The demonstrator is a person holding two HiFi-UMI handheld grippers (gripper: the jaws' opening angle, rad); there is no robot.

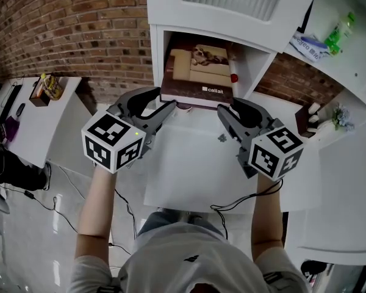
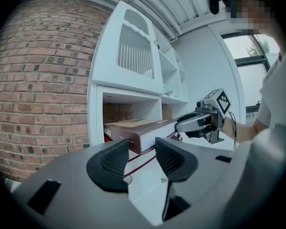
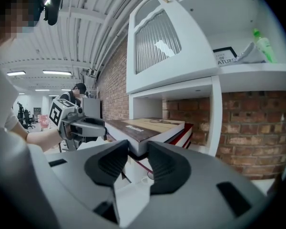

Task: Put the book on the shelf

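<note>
A brown-covered book (image 1: 198, 72) lies flat in the low open compartment of the white shelf unit (image 1: 157, 47), and its near edge sticks out over the white table (image 1: 189, 170). It rests on something red and white underneath. My left gripper (image 1: 165, 99) is open just before the book's left front corner, not touching it. My right gripper (image 1: 229, 107) is open at the book's right front corner, also apart from it. In the left gripper view the open left gripper (image 2: 142, 151) faces the book (image 2: 138, 128). In the right gripper view the open right gripper (image 3: 138, 154) faces the book (image 3: 152, 127).
A green bottle (image 1: 337, 34) and papers stand on the upper right shelf. A small table (image 1: 24, 121) with a box of items is at the left, with cables on the floor beside it. A small grey piece (image 1: 222, 138) lies on the white table.
</note>
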